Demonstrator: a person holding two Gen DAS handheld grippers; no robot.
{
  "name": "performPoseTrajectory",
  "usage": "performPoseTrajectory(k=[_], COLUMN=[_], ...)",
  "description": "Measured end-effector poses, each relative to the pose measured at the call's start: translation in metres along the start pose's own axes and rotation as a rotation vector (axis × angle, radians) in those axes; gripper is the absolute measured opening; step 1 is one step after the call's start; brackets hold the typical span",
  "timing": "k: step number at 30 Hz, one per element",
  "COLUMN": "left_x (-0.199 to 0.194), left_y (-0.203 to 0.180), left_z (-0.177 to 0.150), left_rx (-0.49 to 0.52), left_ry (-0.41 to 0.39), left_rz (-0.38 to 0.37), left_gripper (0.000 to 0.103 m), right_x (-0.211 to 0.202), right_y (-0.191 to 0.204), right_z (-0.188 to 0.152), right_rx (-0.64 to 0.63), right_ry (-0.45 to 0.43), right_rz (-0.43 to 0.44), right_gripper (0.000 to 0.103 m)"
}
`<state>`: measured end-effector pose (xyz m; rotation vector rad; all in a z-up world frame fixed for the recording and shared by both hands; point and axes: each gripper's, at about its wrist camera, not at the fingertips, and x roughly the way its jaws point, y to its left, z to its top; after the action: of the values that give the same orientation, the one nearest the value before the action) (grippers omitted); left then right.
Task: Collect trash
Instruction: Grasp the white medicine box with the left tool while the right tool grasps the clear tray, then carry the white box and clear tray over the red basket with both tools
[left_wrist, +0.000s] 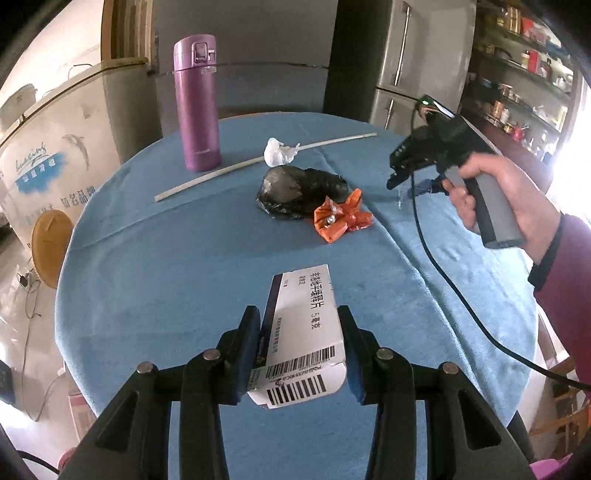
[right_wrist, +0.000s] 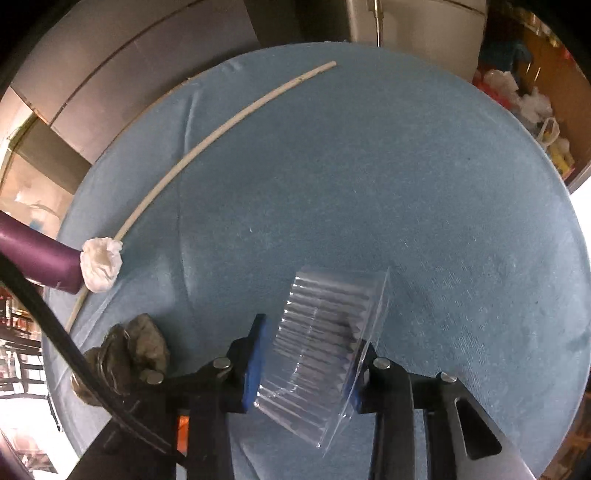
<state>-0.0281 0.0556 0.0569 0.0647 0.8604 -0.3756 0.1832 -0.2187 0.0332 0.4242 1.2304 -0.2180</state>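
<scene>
Two grips held: left gripper (left_wrist: 299, 354) jaws clamped a medicine box (left_wrist: 303, 332); right gripper (right_wrist: 306, 369) jaws pinched a clear plastic tray (right_wrist: 321, 339).

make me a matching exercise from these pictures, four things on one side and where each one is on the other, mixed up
Things:
1. white box
2. clear plastic tray
3. purple flask
4. orange wrapper

Places:
A. standing upright on the blue tablecloth
B. between the fingers of the right gripper
C. lying against the black bag
D. between the fingers of the left gripper

Pairs: 1-D, 2-B, 3-A, 4-C
</scene>
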Motion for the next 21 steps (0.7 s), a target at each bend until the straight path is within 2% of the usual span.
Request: performPoseTrajectory(k=[4, 7, 12, 17, 21], left_x=[-0.007, -0.008, -0.020, -0.039, -0.061], left_y=[-0.001, 0.001, 0.004, 0.001, 0.000], left_z=[-0.002, -0.004, -0.007, -0.008, -0.011], left_rx=[0.007, -0.008, -0.045, -0.041, -0.047], left_ry=[-0.021, -0.022, -0.036, -0.070, -0.109], left_rz=[0.013, 0.013, 0.024, 0.055, 0.087], left_gripper=[0.043, 0.043, 0.043, 0.043, 0.043], right_x=[-0.015, -0.027, -0.045, -0.068, -0.085], right_y=[-0.024, -0.039, -0.064, -0.062, -0.043], right_z=[-0.012, -0.025, -0.053, -0.088, -0.113], right_rx=[0.022, 0.006, 0.029, -0.013, -0.080], right_ry=[-0.016, -0.025, -0.012, -0.022, -0.033], right_rz=[0.116, 0.147, 0.264, 0.354, 0.411], right_gripper=[0.025, 0.025, 0.025, 0.025, 0.025])
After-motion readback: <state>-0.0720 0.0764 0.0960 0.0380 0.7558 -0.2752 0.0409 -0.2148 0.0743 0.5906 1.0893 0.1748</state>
